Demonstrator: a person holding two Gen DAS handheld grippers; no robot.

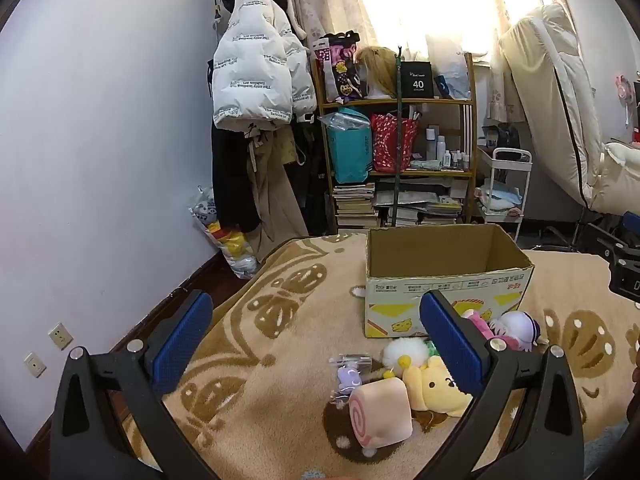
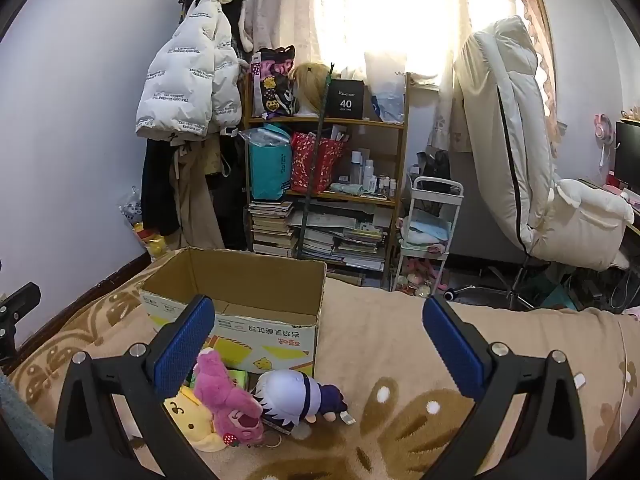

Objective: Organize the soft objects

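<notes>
Soft plush toys (image 1: 432, 376) heaped at 6 o'clock of open brown cardboard box (image 1: 440, 268), likely staged for loading; left gripper (image 1: 316, 344) & right gripper (image 2: 316, 344) both wide, nothing held.

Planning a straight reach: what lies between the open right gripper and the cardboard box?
Right wrist view: pink plush and white-haired doll lie before the box.

Behind the bed you had a white puffer jacket (image 1: 256, 68) hanging by the pale wall, over dark and beige clothes. Beside it stood a wooden shelf (image 2: 328, 120) with a blonde wig (image 1: 376, 64), a teal bag (image 2: 269, 168), a red bag (image 1: 390, 142), bottles and stacked books (image 2: 272, 226). Farther right stood a white trolley (image 2: 434, 216) and a cream reclining chair (image 2: 516, 152) under a bright curtained window.
</notes>
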